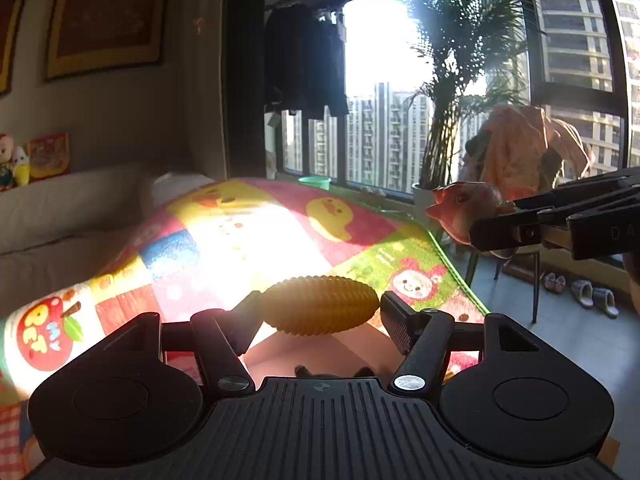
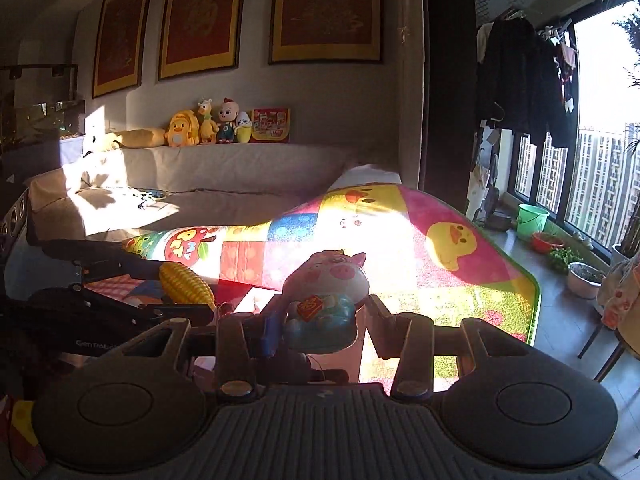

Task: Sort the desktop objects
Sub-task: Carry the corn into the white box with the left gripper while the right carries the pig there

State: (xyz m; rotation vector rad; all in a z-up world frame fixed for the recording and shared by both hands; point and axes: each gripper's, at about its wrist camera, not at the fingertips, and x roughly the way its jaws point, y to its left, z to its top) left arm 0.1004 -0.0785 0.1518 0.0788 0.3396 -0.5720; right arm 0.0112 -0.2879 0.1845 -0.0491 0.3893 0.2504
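Yellow toy corn (image 1: 320,305) between fingers (image 1: 400,326)

In your left wrist view, the right gripper (image 1: 492,232) runs off the right edge and covers the rear of the pig toy (image 1: 466,208). In your right wrist view, the left gripper (image 2: 200,304) covers the corn toy's (image 2: 184,282) near end; the framed pictures (image 2: 326,12) are cropped at the top.

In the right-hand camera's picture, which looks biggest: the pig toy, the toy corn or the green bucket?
1. Pig toy, though nearest the camera.
2. Toy corn, partly hidden by the other gripper.
3. Green bucket, far off by the window, so true size is unsure.
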